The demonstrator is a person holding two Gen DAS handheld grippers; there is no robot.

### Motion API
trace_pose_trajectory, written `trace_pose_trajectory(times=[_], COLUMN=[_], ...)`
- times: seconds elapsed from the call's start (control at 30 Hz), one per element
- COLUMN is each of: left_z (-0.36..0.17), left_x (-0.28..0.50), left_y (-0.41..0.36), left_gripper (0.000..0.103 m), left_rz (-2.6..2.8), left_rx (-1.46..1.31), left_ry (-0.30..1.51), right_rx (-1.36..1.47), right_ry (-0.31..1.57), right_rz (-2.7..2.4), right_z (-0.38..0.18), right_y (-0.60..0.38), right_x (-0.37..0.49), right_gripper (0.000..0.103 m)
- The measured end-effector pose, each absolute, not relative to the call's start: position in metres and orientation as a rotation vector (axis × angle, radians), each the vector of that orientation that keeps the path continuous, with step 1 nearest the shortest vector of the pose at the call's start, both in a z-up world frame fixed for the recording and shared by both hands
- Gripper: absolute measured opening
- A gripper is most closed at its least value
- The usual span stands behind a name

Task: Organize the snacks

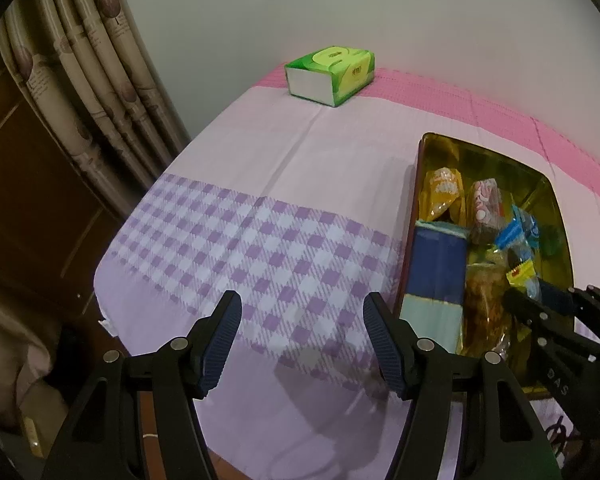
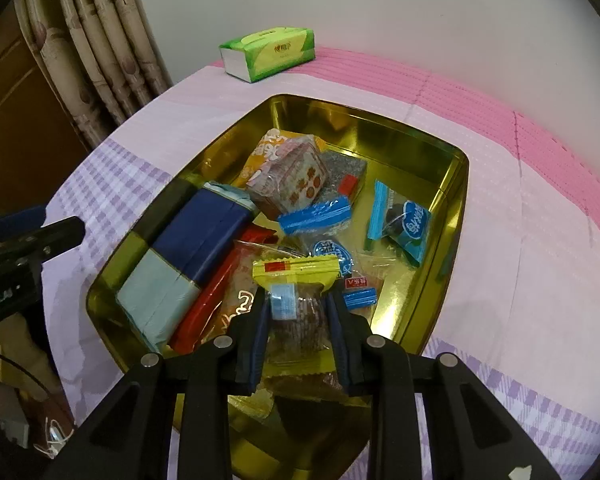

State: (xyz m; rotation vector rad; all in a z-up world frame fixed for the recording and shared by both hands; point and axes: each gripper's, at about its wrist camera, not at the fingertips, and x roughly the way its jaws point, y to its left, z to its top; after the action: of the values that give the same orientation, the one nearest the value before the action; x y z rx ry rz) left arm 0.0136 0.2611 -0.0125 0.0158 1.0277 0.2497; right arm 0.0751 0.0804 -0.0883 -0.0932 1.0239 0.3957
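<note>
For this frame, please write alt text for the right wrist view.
The right hand-held gripper is shut on a yellow-edged snack packet above a gold tin of mixed wrapped snacks. The tin sits on a lilac and pink cloth, with a green tissue pack beyond it.

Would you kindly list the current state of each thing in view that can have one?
Left claw: open, empty, over the tablecloth.
Right claw: shut on the yellow snack packet, over the tin.
Gold tin: lidless, partly filled with wrapped snacks.
Blue box: closed, lying flat in the tin.
Tissue pack: sealed as far as visible, at the table's far edge.
</note>
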Motion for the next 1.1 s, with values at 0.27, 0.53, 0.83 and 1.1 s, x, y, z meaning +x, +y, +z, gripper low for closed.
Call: trace_pose_trajectory(times=[0.27,0.53,0.83,1.1], left_z=[-0.011,-0.010,-0.008,-0.010], left_x=[0.008,0.005,0.000,-0.002], left_y=[0.257,0.252,0.248,0.242], left_gripper=[0.064,0.064,0.064,0.065], left_rz=[0.239,0.236,0.225,0.215], left_rx=[0.031,0.059,0.079,0.101], left_ry=[1.033,1.027,1.033,1.039], right_rx=[-0.102,-0.052,0.000,-0.005], right_ry=[1.019,0.981,0.962,0.991], right_rz=[0.380,0.389,0.374,0.346], right_z=[-0.089,-0.073,-0.050,-0.056], right_y=[0.082,0.074,0.063,0.059], right_x=[0.073,0.065,0.046,0.034], right_gripper=[0.027,0.053,0.085,0.092])
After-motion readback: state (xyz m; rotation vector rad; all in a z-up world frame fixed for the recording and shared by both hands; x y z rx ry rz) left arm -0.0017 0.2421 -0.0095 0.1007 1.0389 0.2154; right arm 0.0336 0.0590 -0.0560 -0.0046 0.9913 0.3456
